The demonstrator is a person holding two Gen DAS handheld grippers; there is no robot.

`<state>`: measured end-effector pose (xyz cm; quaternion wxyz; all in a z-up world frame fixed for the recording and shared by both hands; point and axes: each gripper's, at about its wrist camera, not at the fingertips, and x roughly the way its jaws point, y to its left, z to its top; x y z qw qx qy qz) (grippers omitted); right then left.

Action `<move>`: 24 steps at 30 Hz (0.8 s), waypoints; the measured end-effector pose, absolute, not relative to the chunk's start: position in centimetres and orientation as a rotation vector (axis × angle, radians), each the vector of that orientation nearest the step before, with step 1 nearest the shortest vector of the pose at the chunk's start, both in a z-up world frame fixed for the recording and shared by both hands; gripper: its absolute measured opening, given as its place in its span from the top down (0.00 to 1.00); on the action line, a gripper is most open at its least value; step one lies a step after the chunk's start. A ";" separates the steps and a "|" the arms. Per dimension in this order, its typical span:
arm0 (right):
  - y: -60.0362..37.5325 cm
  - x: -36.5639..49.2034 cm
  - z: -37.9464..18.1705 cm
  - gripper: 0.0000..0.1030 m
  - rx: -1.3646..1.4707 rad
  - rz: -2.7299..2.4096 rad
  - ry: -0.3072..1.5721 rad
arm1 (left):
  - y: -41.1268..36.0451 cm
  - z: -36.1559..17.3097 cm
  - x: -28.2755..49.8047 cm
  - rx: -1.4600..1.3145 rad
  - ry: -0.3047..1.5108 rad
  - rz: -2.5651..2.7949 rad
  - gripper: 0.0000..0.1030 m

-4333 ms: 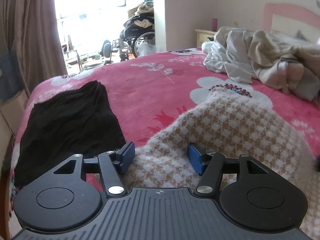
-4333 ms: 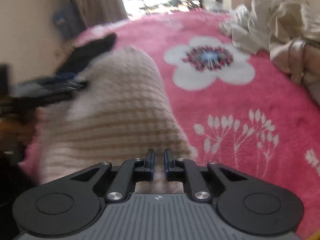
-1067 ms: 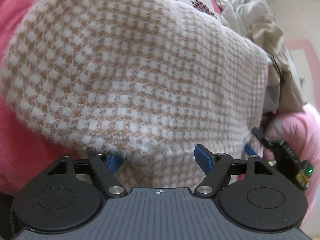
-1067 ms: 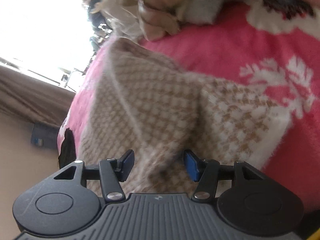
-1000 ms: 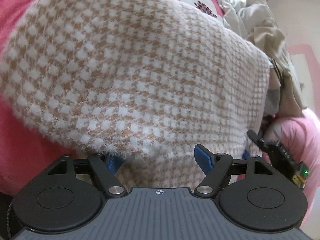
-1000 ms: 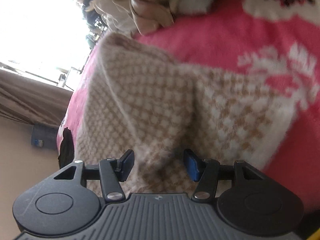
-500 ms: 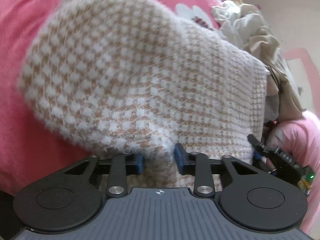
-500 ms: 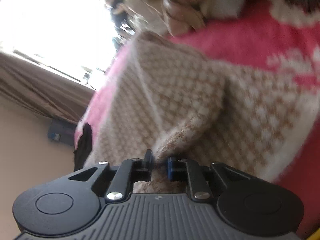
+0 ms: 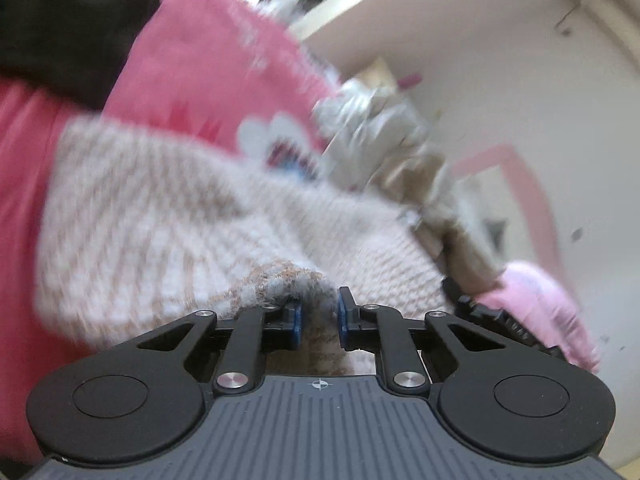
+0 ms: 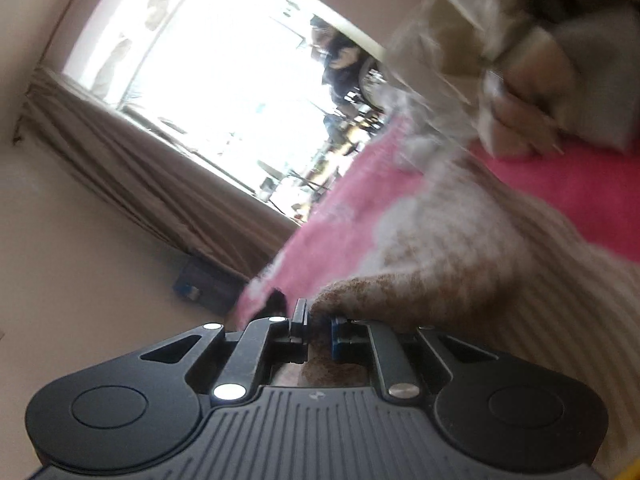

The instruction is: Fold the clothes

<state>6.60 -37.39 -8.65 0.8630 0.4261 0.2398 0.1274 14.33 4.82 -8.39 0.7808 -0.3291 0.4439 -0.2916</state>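
Two hand-held grippers each pinch a bunched edge of the fuzzy beige-and-white houndstooth knit garment [image 9: 168, 216], which sprawls over the pink floral fleece bedspread [image 9: 188, 80] of the bed. The left hand-held gripper [image 9: 319, 316] has its blue-padded jaws drawn narrow around a raised ridge of knit, and the right hand-held gripper [image 10: 318, 326] is likewise clamped on a fold of the same cloth. Holding two points at once looks meant to keep an edge taut between them, so the fabric can be lifted and laid over itself as a clean fold and not dragged in a heap. Both views are smeared with motion blur, so I cannot tell for sure which edge or corner of the garment each one has. Around it, a flat black garment [image 9: 68, 28] lies on the bedspread beyond the knit in the left view, apart from it. A crumpled heap of grey and tan clothes [image 9: 384, 152] sits just beside the far side of the knit and could crowd the fold if the cloth is carried that way. Farther off are a brown pleated curtain [image 10: 132, 168] beside a bright window [image 10: 208, 72], and a pink-framed headboard [image 9: 532, 200] against the wall.
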 end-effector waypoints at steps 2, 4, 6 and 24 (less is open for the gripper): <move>-37.0 9.4 -6.7 0.88 0.855 0.312 0.488 | 5.2 -6.6 16.1 -0.719 0.894 -0.640 0.86; -36.9 13.2 -4.9 0.88 0.817 0.352 0.479 | 5.4 -4.9 18.5 -0.717 0.834 -0.636 0.86; -36.8 17.1 -3.5 0.88 0.788 0.378 0.472 | 5.6 -3.3 21.5 -0.705 0.775 -0.620 0.86; -41.2 29.6 -11.6 0.48 1.080 0.232 0.531 | 10.4 -8.1 39.5 -0.797 0.789 -0.267 0.60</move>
